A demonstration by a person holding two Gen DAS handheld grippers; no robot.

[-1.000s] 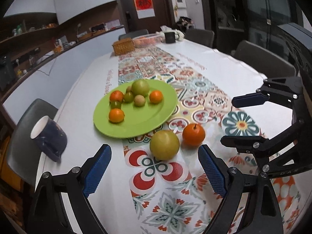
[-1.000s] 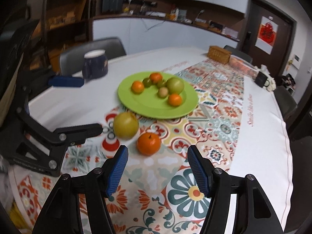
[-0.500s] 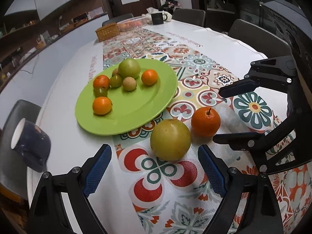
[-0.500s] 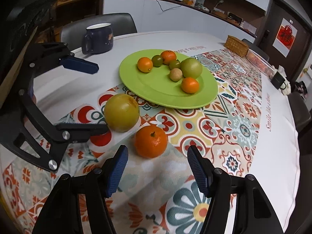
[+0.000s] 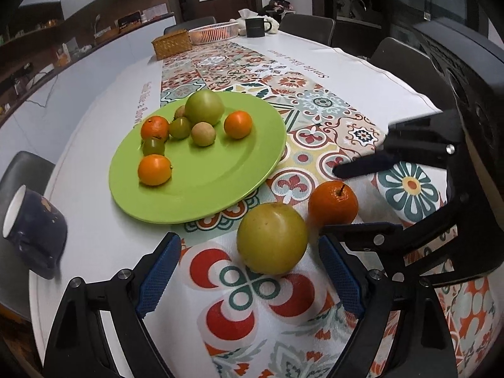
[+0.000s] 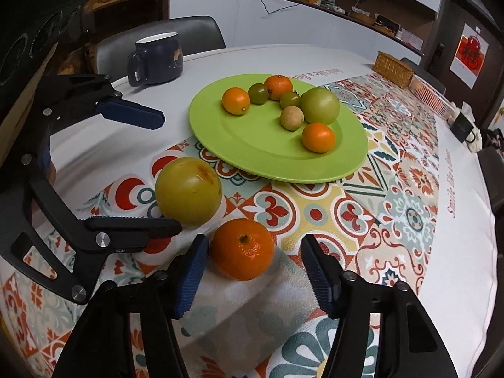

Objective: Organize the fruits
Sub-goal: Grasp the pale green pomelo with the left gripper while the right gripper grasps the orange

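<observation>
Two fruits are left off the plate, so the job looks mostly done but not finished: a large yellow-green apple (image 5: 272,238) with a brown scuff on its skin, and a stemmed mandarin (image 5: 333,202) just beside it, both lying on the patterned table runner (image 5: 293,82) in the lower middle of the left wrist view. Neither is gripped yet. The left gripper (image 5: 249,271) sits low in that frame with its blue-padded jaws spread wide to either side of the apple, apparently touching nothing. The right gripper (image 6: 255,275) is likewise spread, straddling the mandarin at the bottom centre of the right wrist view, the left pad very near the fruit, though contact cannot be told. Beyond them, toward the middle of both frames, the green plate (image 5: 220,186) already carries seven or eight fruits grouped on its far side: three small oranges, a big green apple, two small green fruits and pale tan ones. Its near half is bare, which looks like room enough for the remaining two. A dark blue mug (image 6: 159,58) stands beyond, at the upper left of the right wrist view.
</observation>
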